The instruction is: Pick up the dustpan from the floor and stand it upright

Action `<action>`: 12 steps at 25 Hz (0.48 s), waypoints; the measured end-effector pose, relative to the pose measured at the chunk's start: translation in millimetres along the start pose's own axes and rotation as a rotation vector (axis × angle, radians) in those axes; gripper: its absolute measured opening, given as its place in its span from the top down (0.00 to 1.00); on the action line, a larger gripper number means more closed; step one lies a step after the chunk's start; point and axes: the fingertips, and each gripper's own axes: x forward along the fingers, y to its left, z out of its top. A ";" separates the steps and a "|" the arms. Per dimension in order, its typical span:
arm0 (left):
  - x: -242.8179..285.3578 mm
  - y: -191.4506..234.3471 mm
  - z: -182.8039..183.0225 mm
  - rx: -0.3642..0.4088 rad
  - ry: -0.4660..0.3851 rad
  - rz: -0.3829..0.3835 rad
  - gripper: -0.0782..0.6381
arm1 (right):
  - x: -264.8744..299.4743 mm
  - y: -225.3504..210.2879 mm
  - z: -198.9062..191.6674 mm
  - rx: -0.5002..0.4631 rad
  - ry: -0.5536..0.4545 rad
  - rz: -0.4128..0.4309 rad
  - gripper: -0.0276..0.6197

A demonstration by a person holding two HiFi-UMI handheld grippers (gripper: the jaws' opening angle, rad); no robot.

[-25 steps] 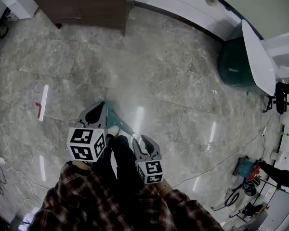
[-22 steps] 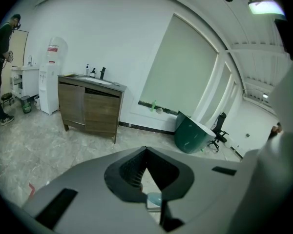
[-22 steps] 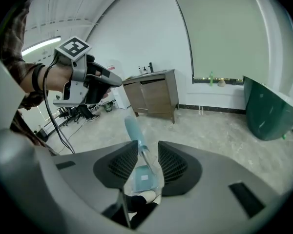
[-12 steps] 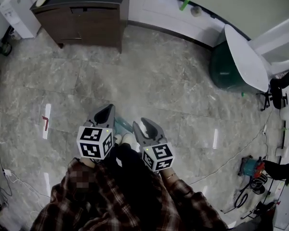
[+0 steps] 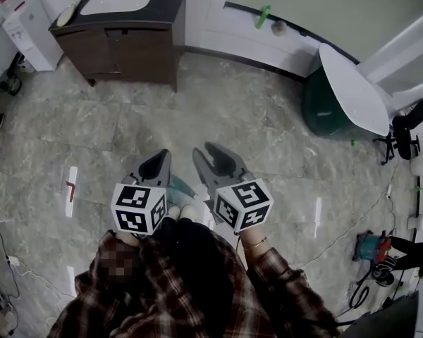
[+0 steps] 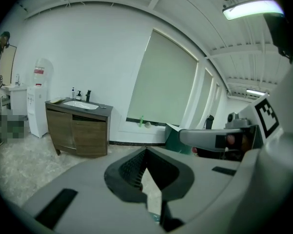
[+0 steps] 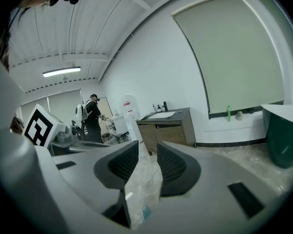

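Close in, both claws are held out in front of the person's plaid sleeves (image 5: 197, 287). The left claw (image 5: 162, 156) is pressed together at its tips, pinching nothing. The right claw (image 5: 209, 152) is spread; its jaws have just been narrowing, with only bare floor (image 5: 254, 125) showing in the gap. The dustpan (image 5: 179, 186) shows as a small teal patch on the floor under and between the two claws, just ahead of the white shoes (image 5: 182, 212). Neither claw touches it, and how it lies cannot be made out. Farther off, a sink cabinet (image 5: 123, 37) stands at the floor's far-left edge, and a green bin (image 5: 323, 108) at its far-right edge.
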 end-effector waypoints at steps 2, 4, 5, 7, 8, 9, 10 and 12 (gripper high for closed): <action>-2.8 -6.4 8.6 0.009 -0.016 -0.008 0.89 | -3.7 3.2 10.8 -0.014 -0.017 -0.011 0.78; -6.0 -11.7 14.5 0.018 -0.028 -0.017 0.89 | -7.5 7.8 16.7 -0.032 -0.029 -0.028 0.85; -7.6 -13.5 16.9 0.022 -0.034 -0.020 0.89 | -8.8 10.5 18.5 -0.040 -0.032 -0.032 0.87; -10.4 -15.2 21.5 0.027 -0.044 -0.023 0.89 | -10.7 15.8 21.4 -0.054 -0.030 -0.030 0.93; -11.5 -15.5 23.5 0.028 -0.048 -0.022 0.89 | -11.8 17.8 22.8 -0.061 -0.026 -0.025 0.94; -12.3 -15.7 25.2 0.028 -0.053 -0.020 0.89 | -13.2 19.1 23.8 -0.067 -0.022 -0.018 0.94; -13.0 -15.7 26.5 0.027 -0.057 -0.016 0.89 | -14.6 19.8 24.5 -0.070 -0.018 -0.011 0.94; -13.9 -14.9 28.4 0.024 -0.062 -0.007 0.89 | -15.9 20.0 24.1 -0.068 -0.007 0.006 0.94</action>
